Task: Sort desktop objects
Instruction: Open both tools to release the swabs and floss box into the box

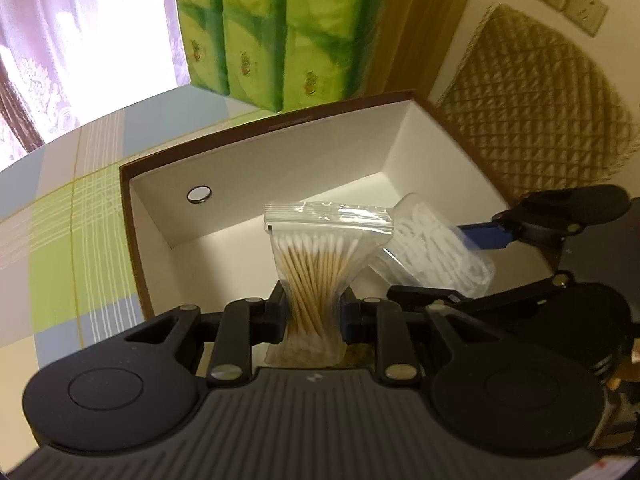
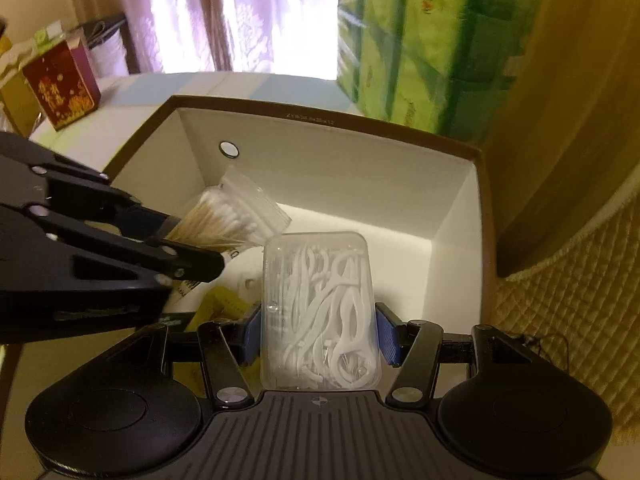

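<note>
**Both grippers loaded above the open box**

In the left wrist view, a checked tablecloth (image 1: 68, 240) fills the left of the frame. At centre the left gripper (image 1: 314, 318) is clamped on a zip bag of cotton swabs (image 1: 310, 264), pinching it at the waist, above the white-lined box (image 1: 256, 152). To the right, the right gripper (image 1: 472, 262) reaches in holding a clear case of floss picks (image 1: 432, 248), its corner tucked behind the bag's zip edge. Green tissue packs (image 1: 260, 32) stand behind the box at upper centre.

In the right wrist view, a red carton (image 2: 60, 84) sits at upper left. The bag of swabs hangs at centre left over the box, and the case stands at centre, gripped on both sides by blue pads (image 2: 388, 338)
</note>
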A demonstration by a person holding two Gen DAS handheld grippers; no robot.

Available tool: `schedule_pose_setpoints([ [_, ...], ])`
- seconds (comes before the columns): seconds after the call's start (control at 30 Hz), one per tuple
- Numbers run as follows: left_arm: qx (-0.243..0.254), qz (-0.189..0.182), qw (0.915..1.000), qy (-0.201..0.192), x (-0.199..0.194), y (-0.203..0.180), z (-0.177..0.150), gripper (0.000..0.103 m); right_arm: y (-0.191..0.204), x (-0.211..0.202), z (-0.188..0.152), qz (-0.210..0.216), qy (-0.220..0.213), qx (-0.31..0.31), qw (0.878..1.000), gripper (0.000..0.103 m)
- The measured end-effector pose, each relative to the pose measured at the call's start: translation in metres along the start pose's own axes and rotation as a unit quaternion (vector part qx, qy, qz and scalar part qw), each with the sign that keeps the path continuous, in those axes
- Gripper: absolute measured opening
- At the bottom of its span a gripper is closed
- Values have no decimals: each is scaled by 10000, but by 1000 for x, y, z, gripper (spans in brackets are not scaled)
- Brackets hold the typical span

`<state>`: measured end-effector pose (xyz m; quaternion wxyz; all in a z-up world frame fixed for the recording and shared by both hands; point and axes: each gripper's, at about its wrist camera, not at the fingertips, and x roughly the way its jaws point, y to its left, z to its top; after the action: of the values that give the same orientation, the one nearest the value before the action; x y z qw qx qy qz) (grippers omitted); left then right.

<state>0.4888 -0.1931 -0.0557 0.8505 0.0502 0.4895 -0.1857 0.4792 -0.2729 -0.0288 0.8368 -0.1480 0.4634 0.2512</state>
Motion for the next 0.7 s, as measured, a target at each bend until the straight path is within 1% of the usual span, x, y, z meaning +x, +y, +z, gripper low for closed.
schedule_pose_setpoints([
  [0.1,10,179,9998,133,16,5,4,20,-4,12,6,-78,79,-82,9999,54],
  [0.2,78,319,9993,198,27,7,7,21,-8,21,8,-36,110,-60,9999,54],
  [0.4,129,389,9989,245,36,10,7,21,-10,31,13,-7,123,-136,9998,54],
  [0.57,239,452,9985,183,39,6,7,27,-8,35,13,-29,109,-250,9996,54],
  [0.7,204,426,9989,78,39,5,8,38,-6,35,11,-31,10,-405,9992,54],
])
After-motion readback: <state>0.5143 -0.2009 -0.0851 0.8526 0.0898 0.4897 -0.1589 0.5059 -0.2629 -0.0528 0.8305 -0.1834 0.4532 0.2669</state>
